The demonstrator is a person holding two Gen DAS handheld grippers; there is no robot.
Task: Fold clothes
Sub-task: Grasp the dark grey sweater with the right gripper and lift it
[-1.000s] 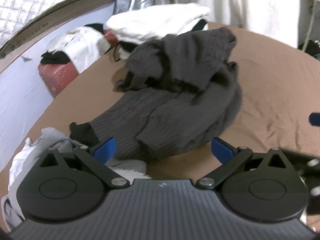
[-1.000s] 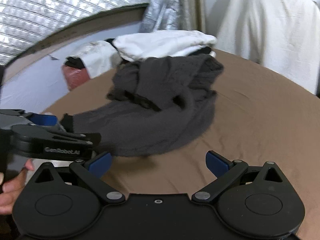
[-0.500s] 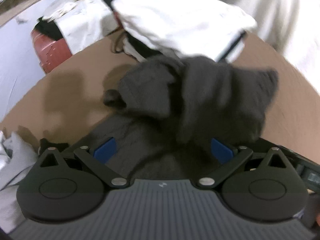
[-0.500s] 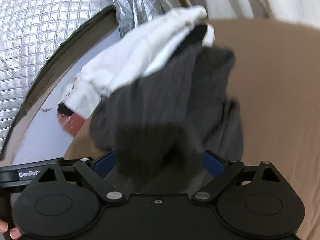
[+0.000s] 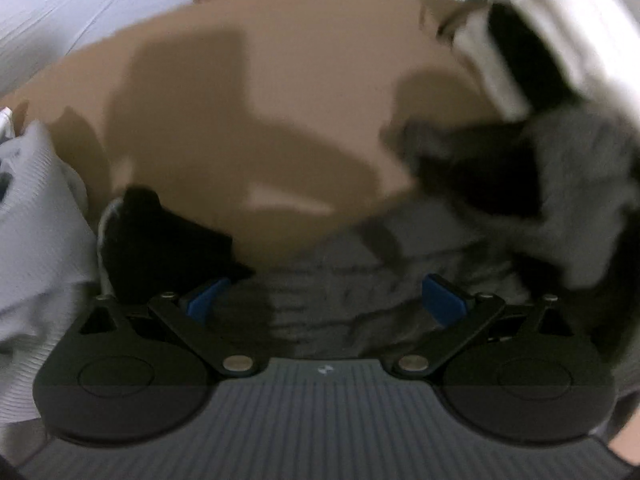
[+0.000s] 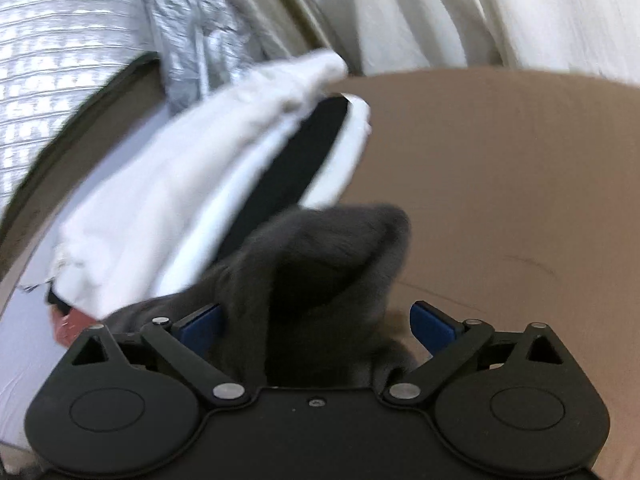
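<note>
A dark grey knit sweater (image 5: 360,296) lies crumpled on the brown bed cover (image 5: 280,100). In the blurred left wrist view its ribbed part runs between the blue pads of my left gripper (image 5: 324,300), which is open just over it. The rest of the sweater heaps up at the right. In the right wrist view a raised fold of the sweater (image 6: 320,276) stands between the wide-apart fingers of my right gripper (image 6: 316,320), which is open too. How far the fold reaches back toward the gripper body is hidden.
A pile of white and black clothes (image 6: 192,208) lies just beyond the sweater. A black garment (image 5: 160,240) and a light grey one (image 5: 36,240) sit at the left. A white drape (image 6: 480,12) and silver quilted foil (image 6: 60,60) stand behind the bed.
Both grippers have moved forward and down onto the sweater. The left view has swung left and blurred. The right gripper has closed in on the sweater's far fold by the white pile.
</note>
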